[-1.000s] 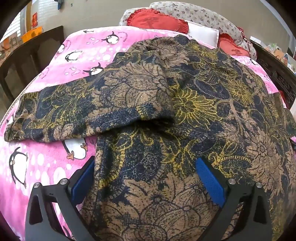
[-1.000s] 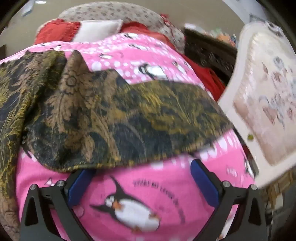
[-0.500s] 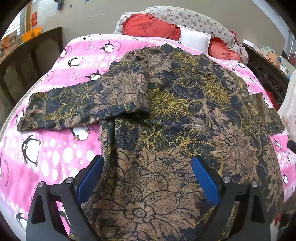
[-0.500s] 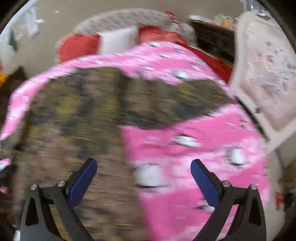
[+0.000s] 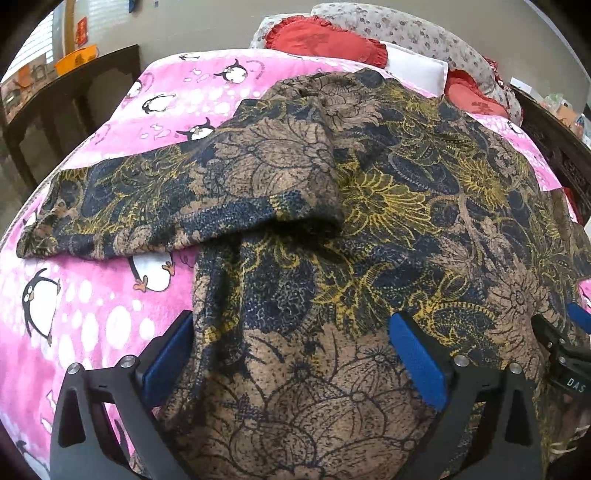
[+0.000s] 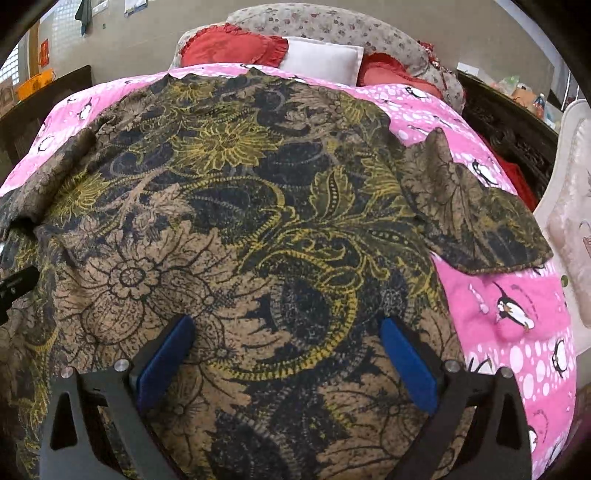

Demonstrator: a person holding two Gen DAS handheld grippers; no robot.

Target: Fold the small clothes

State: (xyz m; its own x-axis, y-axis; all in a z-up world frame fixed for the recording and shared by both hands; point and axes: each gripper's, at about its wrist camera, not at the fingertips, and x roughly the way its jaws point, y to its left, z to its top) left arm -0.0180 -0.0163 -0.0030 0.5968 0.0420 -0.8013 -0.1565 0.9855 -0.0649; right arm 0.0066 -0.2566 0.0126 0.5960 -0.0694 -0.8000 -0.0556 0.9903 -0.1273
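While the floral shirt (image 5: 388,206) lies spread flat across the pink penguin blanket (image 5: 92,295), both claws hang over its near hem with their blue pads wide apart. The left gripper (image 5: 291,354) sits low over the shirt's left side, its left finger right at the side edge of the cloth where shirt meets blanket, its right finger over the brown flower print. Nothing is pinched between them; the cloth simply lies below the spread jaws. The left sleeve (image 5: 177,206) stretches out sideways over the blanket, its upper part lapping onto the body of the shirt.

Over on the other side, the right gripper (image 6: 284,354) is just as open, both fingers over the printed fabric near the hem, no fold of it caught between the pads. From this view the shirt (image 6: 258,192) fills most of the bed, and the right sleeve (image 6: 480,225) pokes out to the side, lying flat on the blanket (image 6: 517,332). Whether either claw's fingertips actually touch the cloth, I can't tell.

At the head of the bed, red cushions (image 6: 236,46) flank a white pillow (image 6: 325,59), with a grey flowered pillow (image 6: 332,26) behind them. A pale padded chair back (image 6: 572,206) stands just beside the bed on the right.
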